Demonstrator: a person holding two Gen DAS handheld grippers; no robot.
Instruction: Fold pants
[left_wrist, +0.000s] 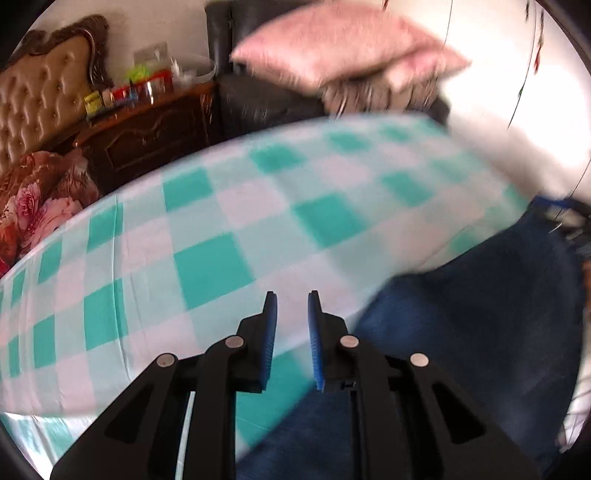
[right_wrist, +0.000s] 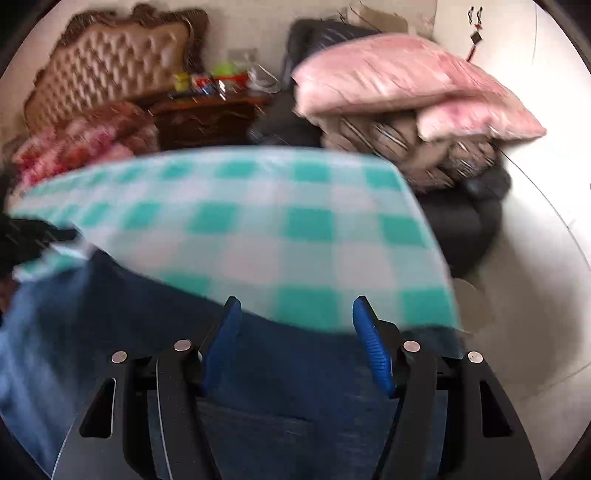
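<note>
In the left wrist view, our left claw (left_wrist: 291, 299) hangs over a surface covered by a teal and white checked sheet (left_wrist: 207, 236), its two blue pads a narrow gap apart with nothing between them; only the sheet shows through the gap, so we read it as empty and slightly parted. The pants (left_wrist: 461, 314), dark blue denim, lie on the sheet to the right of the claw and run down under its right side toward the lower edge of the picture. We judge that they are spread flat there so that an edge can be picked up and carried over. Whether the surface is a bed or a covered counter we cannot tell. Beyond it stand a dark wooden cabinet (left_wrist: 147, 129) crowded with small bottles, a tufted headboard (left_wrist: 40, 96) and pink pillows (left_wrist: 332, 48) stacked on a dark chair, all blurred. In the right wrist view, our right claw (right_wrist: 295, 306) is spread wide, and its blue pads stand well apart above the denim, just at the line where the pants (right_wrist: 280, 387) meet the checked sheet (right_wrist: 258, 229). The cloth fills the space below the pads, but the pads do not press on it, so nothing is pinched. We judge that the wide spread suits coming down over a thick seam or waistband. The picture is too smeared to say which part of the pants lies under this claw.
</note>
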